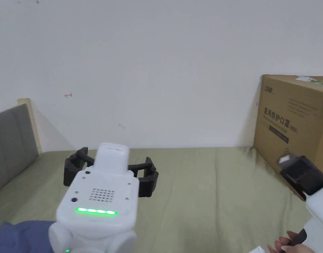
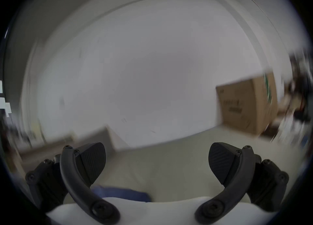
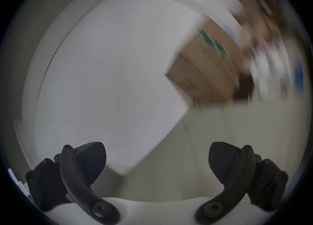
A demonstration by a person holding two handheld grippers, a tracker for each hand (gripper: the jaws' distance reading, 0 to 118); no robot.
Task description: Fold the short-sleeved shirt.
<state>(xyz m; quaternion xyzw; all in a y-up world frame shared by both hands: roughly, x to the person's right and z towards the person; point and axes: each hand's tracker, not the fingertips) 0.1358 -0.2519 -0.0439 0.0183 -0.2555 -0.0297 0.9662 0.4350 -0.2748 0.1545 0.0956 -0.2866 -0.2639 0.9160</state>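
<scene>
A blue shirt point(image 1: 17, 235) lies bunched at the near left corner of the olive-green bed; a strip of the blue shirt point(image 2: 118, 192) also peeks out low between the left gripper's jaws. My left gripper point(image 1: 110, 173) is held above the bed, jaws wide apart and empty, past the shirt. In its own view the left gripper point(image 2: 156, 162) stands open over the bedsheet. My right gripper point(image 1: 301, 174) is raised at the right, in front of the cardboard box, held by a hand point(image 1: 286, 243). In the right gripper view, the right gripper point(image 3: 157, 160) is open and holds nothing.
An olive bedsheet point(image 1: 207, 191) covers the bed against a white wall. A large cardboard box point(image 1: 296, 122) stands at the right end of the bed. A grey padded headboard point(image 1: 11, 145) rises at the left. Both gripper views are motion-blurred.
</scene>
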